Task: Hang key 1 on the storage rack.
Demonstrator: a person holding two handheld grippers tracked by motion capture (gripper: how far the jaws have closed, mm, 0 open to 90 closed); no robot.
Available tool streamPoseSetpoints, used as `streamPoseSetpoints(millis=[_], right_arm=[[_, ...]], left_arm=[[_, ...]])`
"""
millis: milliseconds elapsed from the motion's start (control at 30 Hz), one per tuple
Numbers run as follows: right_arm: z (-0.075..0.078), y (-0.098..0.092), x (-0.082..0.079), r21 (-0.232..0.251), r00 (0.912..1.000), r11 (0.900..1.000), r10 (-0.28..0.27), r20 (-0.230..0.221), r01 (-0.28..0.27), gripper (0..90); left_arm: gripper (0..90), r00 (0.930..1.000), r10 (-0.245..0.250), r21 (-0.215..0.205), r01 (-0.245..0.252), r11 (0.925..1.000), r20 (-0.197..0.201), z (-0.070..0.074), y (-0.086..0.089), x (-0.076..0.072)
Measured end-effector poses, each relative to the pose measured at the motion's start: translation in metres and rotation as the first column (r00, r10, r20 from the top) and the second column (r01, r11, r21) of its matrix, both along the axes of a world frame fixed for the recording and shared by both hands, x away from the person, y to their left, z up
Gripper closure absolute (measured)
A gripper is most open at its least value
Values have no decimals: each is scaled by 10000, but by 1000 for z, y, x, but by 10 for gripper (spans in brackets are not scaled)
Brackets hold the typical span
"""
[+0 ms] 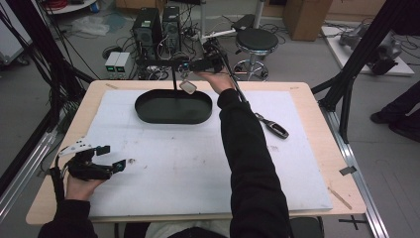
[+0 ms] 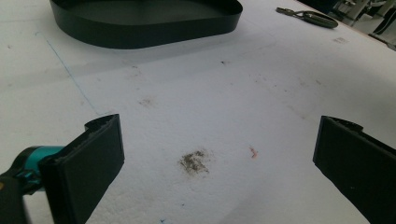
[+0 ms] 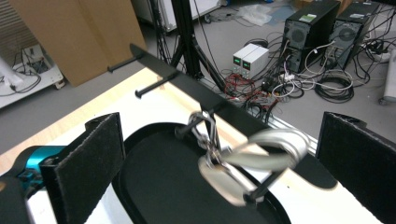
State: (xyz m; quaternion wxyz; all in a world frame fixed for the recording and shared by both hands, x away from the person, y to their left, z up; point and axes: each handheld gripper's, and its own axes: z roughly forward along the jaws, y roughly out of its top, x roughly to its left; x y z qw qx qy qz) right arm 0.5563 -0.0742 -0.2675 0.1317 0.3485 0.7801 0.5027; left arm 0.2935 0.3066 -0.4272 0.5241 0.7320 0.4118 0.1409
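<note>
Padlock (image 3: 243,172) with a silver shackle hung from a peg of the black rack (image 3: 187,84) above the far rim of the black oval tray (image 1: 173,106), blurred in the right gripper view and sitting between the right gripper's (image 1: 190,67) jaws — no pad touched it, and those jaws stood spread wide. In the high view the lock (image 1: 188,88) dangled just below that gripper, at the tray's 1 o'clock edge. The left gripper (image 1: 110,157) rested near the counter's (image 1: 307,89) 8 o'clock corner, well apart from the tray, its jaws also wide and empty over the white mat (image 1: 198,163). A dark key fob (image 1: 273,126) lay at the tray's 4 o'clock, alone on the mat. Between the left gripper and the tray the mat lay open — only small smudges marked it (image 2: 194,161). Beyond the counter's far edge stood a black stool (image 1: 255,42), computer towers (image 1: 157,25) and tangled cables on a grey floor.
</note>
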Motion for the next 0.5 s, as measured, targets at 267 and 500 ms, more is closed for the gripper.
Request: streamPoseSetpoints(millis=[267, 500], right_arm=[[-9, -15, -15, -298, 9996, 9994, 204, 213, -198, 7], [-22, -29, -26, -626, 9989, 9971, 451, 151, -441, 7]], left_arm=[[24, 10000, -11, 55, 11, 10000, -11, 0, 0, 0], [24, 10000, -18, 89, 18, 10000, -38, 0, 0, 0]])
